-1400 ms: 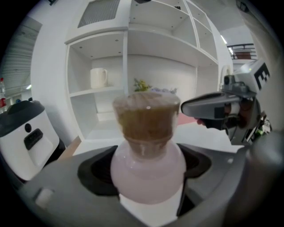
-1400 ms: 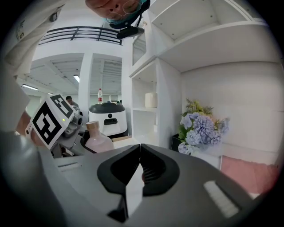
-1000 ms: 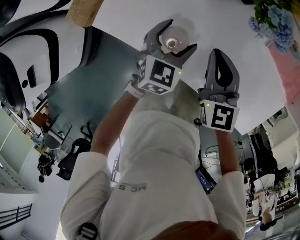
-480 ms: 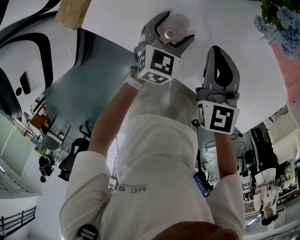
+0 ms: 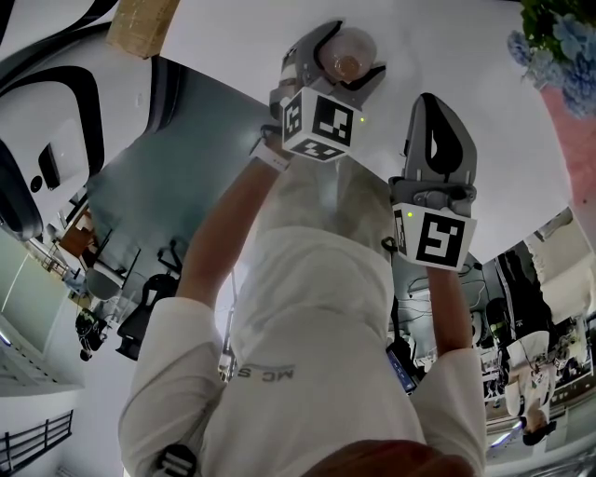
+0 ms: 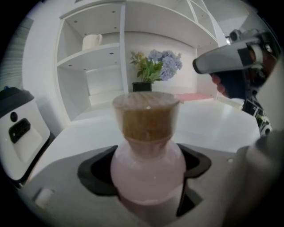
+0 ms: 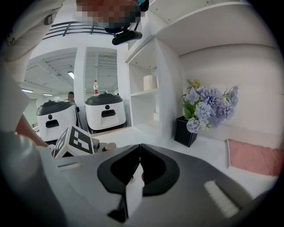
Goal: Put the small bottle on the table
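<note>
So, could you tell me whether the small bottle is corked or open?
Corked: a brown stopper plugs the small bottle held in the left tool.

Blue flowers (image 7: pixel 206 106) stand in a black pot (image 7: pixel 185 131), with a pink mat (image 7: pixel 255 157) lying near on its right. White shelves (image 7: pixel 146 93) beside the pot hold a white cup (image 7: pixel 150 82). Two white machines (image 7: pixel 105 111) stand farther off. The head view shows a tan box (image 5: pixel 140 23).

One small bottle (image 6: pixel 147 170); two hand-held grippers: left (image 5: pixel 348 56), right (image 5: pixel 436 107); one flower bunch (image 7: pixel 208 108); one pink mat (image 7: pixel 255 157).
</note>
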Demonstrator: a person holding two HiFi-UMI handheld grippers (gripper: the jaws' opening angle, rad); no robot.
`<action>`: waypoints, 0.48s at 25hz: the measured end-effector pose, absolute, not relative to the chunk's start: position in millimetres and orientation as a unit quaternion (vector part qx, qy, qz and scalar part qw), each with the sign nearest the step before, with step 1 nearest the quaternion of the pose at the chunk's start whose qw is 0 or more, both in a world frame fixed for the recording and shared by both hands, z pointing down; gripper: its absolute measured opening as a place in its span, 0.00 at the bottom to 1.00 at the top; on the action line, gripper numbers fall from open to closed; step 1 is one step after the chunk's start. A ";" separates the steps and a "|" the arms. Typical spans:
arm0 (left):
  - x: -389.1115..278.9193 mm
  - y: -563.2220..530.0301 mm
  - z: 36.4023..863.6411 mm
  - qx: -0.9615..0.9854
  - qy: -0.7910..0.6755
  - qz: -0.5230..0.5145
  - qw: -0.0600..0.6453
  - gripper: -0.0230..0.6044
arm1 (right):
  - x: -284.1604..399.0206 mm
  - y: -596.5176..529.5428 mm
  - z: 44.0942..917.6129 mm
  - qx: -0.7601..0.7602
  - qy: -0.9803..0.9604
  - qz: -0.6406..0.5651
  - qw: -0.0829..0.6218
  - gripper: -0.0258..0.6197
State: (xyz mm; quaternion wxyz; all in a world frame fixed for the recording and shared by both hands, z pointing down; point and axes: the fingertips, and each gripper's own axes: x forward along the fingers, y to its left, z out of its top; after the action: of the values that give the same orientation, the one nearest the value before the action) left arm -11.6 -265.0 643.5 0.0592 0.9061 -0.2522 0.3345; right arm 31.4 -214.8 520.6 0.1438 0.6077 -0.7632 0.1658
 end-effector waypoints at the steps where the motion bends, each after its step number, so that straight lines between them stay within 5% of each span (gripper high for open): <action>1: -11.5 -264.0 644.0 0.906 -0.250 0.337 0.056 0.68 | 30.8 -214.6 520.3 0.608 -0.763 0.166 0.144 0.04; 12: -13.1 -262.8 646.8 0.902 -0.237 0.352 0.079 0.68 | 22.9 -212.0 511.4 0.606 -0.764 0.168 0.140 0.04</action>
State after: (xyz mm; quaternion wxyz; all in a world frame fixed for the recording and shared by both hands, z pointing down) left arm -13.1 -262.8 646.8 0.0790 0.9019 -0.2372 0.3523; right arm 22.9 -212.0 511.4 0.1400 0.6064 -0.7644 0.1683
